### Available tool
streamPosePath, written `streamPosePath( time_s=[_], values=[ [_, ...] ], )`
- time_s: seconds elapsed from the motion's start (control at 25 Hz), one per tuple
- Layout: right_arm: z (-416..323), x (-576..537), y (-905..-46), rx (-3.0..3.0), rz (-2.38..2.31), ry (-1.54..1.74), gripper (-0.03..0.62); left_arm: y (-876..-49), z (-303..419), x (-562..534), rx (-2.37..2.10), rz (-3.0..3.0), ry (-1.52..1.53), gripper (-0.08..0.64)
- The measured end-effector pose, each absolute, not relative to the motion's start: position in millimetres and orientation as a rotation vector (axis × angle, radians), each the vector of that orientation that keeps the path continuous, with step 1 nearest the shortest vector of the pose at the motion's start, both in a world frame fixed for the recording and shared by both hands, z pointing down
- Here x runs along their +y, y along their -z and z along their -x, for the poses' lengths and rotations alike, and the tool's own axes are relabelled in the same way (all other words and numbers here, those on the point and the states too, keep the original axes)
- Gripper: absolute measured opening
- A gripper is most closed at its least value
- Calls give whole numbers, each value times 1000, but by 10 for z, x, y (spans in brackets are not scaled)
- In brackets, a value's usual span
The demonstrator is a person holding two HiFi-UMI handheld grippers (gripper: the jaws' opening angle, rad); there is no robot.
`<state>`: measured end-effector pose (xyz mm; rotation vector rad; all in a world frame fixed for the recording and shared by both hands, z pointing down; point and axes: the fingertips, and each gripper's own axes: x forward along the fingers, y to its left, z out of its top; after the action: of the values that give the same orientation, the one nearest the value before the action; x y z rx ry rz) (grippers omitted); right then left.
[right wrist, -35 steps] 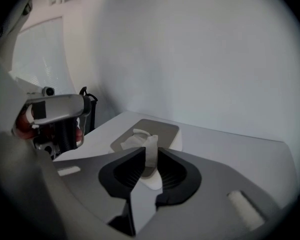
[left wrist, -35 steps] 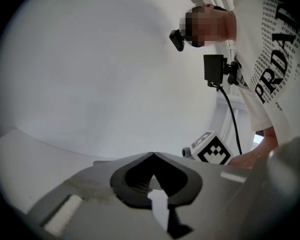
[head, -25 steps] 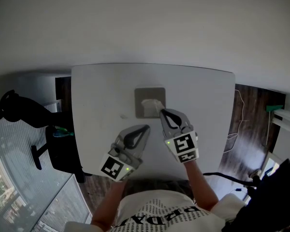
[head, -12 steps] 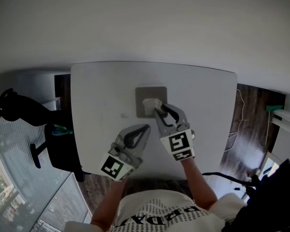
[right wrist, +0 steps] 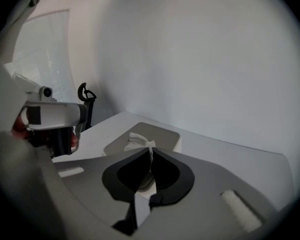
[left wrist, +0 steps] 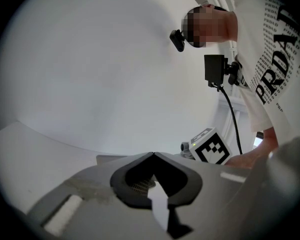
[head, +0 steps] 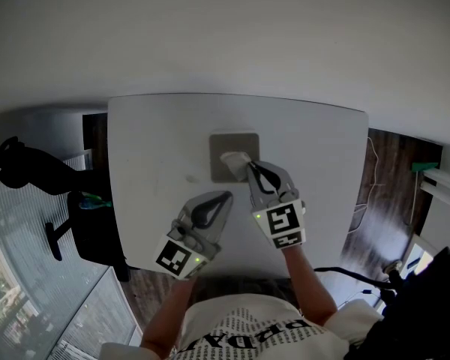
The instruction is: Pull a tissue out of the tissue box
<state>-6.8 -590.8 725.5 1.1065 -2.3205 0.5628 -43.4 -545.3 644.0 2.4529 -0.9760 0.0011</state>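
Tissue (head: 232, 158) is pinched just above the box (head: 244, 142) by the right gripper (head: 250, 169), jaws just closed on it.

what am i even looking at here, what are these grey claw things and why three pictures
A person stands at a white table with a hand-held gripper in each hand: grey two-jaw tongs with a marker cube on them. The head view comes from a camera on the person's head, looking down. The other two views come from cameras riding on each gripper, looking along its jaws. On the table sits a tissue box with a tissue sticking up. The right hand-held gripper has just closed its jaws on that tissue's edge. The left hand-held gripper is shut, holds nothing and is apart from the box.
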Motion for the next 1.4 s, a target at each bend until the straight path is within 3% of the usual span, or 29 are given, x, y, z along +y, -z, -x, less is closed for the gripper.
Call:
streamPosePath(
  time_s=[0.8, 1.4],
  values=[
    [48, -5833, -6907, -2335, -1104, -528, 9, -6107, 380, -5450, -964, -2516, 62, -9],
    [39, -5206, -5718, -2430, -1128, -396, 9, -5200, 546, -4825, -1013, -2672, 85, -9]
  ],
)
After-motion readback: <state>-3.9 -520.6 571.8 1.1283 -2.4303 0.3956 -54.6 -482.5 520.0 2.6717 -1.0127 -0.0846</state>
